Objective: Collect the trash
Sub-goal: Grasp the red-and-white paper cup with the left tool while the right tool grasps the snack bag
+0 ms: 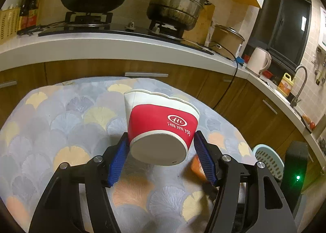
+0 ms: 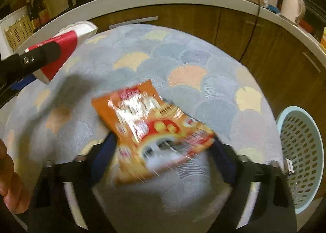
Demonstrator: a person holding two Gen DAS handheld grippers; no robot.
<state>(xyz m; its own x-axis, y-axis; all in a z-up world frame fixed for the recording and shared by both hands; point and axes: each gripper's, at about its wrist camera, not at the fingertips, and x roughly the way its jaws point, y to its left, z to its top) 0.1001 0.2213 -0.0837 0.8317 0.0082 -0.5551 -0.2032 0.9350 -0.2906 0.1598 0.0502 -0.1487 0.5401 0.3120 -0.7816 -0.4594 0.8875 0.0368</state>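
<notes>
1. The red-and-white cup (image 1: 161, 129) is looking like smooth, matt paper.
2. The orange packet (image 2: 154, 129) is showing glossy, crinkled plastic film.
3. The surface (image 1: 61, 131) under the cup is wearing soft patterned cloth.
4. The claw pads (image 1: 118, 161) beside the cup are showing ridged blue rubber or plastic.
5. The basket (image 2: 301, 151) is looking like perforated matt plastic.

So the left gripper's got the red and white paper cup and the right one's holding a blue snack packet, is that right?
Not quite. The packet between the right gripper's fingers is orange, not blue, as the right wrist view shows, though blurred. The left gripper does hold the red and white paper cup.
</notes>
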